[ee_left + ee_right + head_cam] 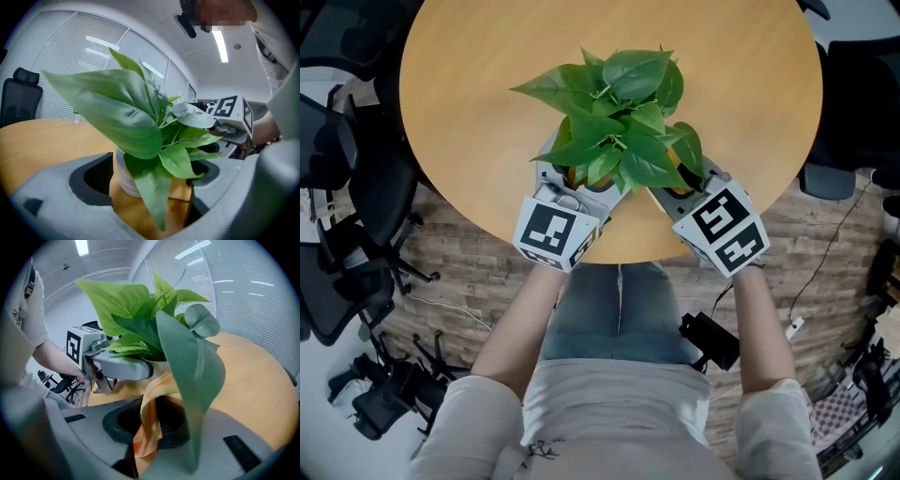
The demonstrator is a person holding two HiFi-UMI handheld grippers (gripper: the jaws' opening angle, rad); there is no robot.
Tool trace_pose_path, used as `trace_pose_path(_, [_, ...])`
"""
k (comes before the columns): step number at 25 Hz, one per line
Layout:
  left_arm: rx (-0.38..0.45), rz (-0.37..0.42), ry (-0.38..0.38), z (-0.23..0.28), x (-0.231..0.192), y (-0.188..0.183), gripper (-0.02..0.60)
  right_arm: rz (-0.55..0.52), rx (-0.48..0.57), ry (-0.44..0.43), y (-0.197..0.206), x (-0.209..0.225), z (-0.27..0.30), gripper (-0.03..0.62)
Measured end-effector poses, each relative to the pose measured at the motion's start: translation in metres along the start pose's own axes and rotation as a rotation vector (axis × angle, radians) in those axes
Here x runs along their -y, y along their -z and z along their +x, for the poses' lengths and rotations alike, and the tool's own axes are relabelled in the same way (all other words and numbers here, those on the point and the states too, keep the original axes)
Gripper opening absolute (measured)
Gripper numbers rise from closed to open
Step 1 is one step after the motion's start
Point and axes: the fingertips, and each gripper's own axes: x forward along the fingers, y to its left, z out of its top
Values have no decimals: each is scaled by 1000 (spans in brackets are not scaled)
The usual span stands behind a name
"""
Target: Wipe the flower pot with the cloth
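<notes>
Pot (125, 180) stands near the table (469, 94) front edge, with the left gripper (151, 185) spread astride it and the right gripper (686, 187), clamped on the cloth (149, 427), just beside its right flank.

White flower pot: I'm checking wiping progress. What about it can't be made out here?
Left gripper view: only a strip of the white flower pot shows behind drooping green leaves; its cleanliness is unreadable.
Head view: the leaves cover the pot from above.
Right gripper view: a large leaf hides the pot, so whether the orange cloth touches it is unclear.
</notes>
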Motion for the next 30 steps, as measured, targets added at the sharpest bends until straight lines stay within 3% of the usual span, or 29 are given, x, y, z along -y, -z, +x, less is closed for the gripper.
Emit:
trace_pose_path(12, [-89,-50,27,-49,13,4,457,62,-27,48,15,0,-53,60])
trace_pose_path(21, [-113,-89,25,-82,30,-36,442,108,42,139,-1,-1,-113,60])
trace_pose_path(24, [-112,-84,15,-91,35,-52,379,110,76,165,-14,0,-134,60])
trace_pose_path(30, [-79,-65,-22,-107,39,-93,150,71,158,187,-54,-10,-167,60])
